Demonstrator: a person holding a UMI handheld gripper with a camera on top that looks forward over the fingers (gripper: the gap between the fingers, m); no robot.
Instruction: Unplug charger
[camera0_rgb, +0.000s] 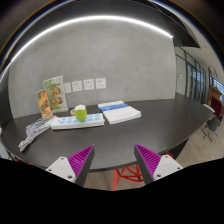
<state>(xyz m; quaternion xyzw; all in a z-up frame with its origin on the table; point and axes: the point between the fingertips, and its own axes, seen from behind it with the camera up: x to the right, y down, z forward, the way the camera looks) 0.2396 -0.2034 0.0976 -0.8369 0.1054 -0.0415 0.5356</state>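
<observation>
My gripper (113, 162) is open and empty, its two magenta pads (80, 158) spread wide above the near edge of a dark table (120, 135). On the grey wall beyond the table is a row of white sockets (88, 85). I cannot make out a charger or plug in them from here. The sockets are well beyond my fingers, across the table.
On the table lie a stack of white papers (120, 111), a blue-white booklet with a green cup (81, 115) on it, and papers (36, 129) to the left. Two upright leaflets (50, 96) stand by the wall. A red chair (128, 177) is below the table's edge.
</observation>
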